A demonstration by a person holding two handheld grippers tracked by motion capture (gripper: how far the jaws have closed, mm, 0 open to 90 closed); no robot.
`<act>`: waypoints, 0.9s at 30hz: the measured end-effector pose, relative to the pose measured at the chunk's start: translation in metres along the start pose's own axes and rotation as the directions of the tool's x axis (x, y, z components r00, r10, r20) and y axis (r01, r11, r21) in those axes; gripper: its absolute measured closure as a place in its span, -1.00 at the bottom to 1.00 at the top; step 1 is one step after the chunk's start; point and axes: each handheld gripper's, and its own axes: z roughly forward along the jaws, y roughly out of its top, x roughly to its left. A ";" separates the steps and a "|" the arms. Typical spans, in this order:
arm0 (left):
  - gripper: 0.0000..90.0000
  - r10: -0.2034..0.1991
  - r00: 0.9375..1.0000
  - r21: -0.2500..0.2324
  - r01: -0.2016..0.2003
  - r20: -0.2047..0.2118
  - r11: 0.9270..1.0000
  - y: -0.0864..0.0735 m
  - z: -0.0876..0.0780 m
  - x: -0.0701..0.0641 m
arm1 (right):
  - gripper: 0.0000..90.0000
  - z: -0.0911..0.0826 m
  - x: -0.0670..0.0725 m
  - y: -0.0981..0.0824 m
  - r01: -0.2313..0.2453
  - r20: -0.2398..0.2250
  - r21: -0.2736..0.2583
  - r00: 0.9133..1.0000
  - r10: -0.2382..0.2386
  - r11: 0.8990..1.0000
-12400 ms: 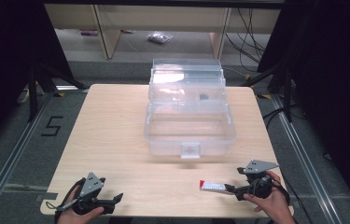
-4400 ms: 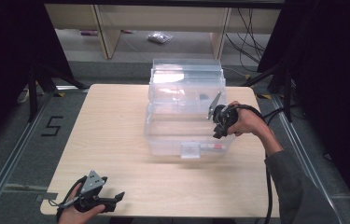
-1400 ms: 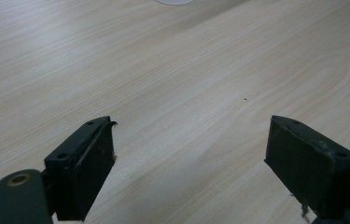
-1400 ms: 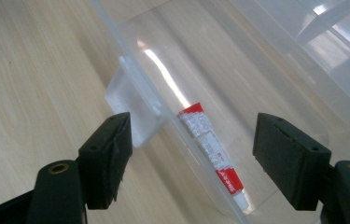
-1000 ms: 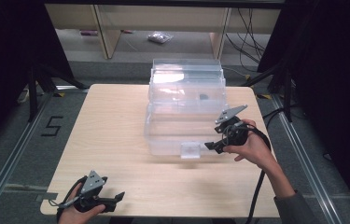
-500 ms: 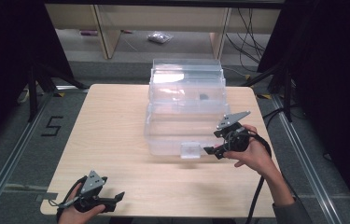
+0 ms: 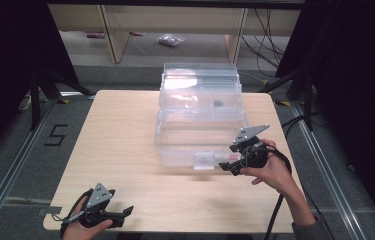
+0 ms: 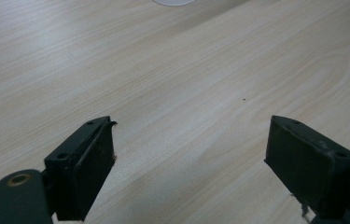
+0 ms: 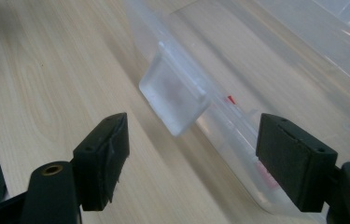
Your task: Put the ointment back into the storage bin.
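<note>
Red item (image 9: 231, 99) blurred behind clear box (image 7: 200, 125) wall, beside latch (image 9: 175, 95).

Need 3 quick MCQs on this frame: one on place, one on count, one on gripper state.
1. Where is the right gripper?
A. beside the clear box's latch
B. at the table's far left corner
C. on the floor

2. How many grippers are over the table?
A. one
B. two
C. four

3. How do the left gripper's jaws stand?
A. clamped on a lid
C. shut on nothing
B. apart over bare wood

Key: 1 A, it points at the latch on the clear box; 2 B, one per hand; 3 B, wood shows between them.
</note>
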 end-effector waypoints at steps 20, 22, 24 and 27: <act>-0.67 0.003 1.000 0.004 -0.003 -0.001 1.000 0.000 0.000 0.000 | -0.46 -0.001 0.011 -0.015 0.012 -0.004 -0.006 1.000 -0.012 1.000; -0.67 0.003 1.000 0.002 -0.003 0.000 1.000 0.000 0.000 0.000 | -0.46 -0.002 0.011 -0.016 0.018 -0.003 0.008 1.000 -0.018 1.000; -0.67 0.004 1.000 0.003 -0.004 0.000 1.000 0.000 0.000 0.000 | -0.46 -0.001 0.014 -0.017 -0.004 -0.012 0.010 1.000 0.004 1.000; -0.67 0.003 1.000 0.002 -0.003 0.000 1.000 0.000 0.000 0.000 | -0.46 0.001 0.013 -0.018 0.024 -0.017 0.005 1.000 -0.023 1.000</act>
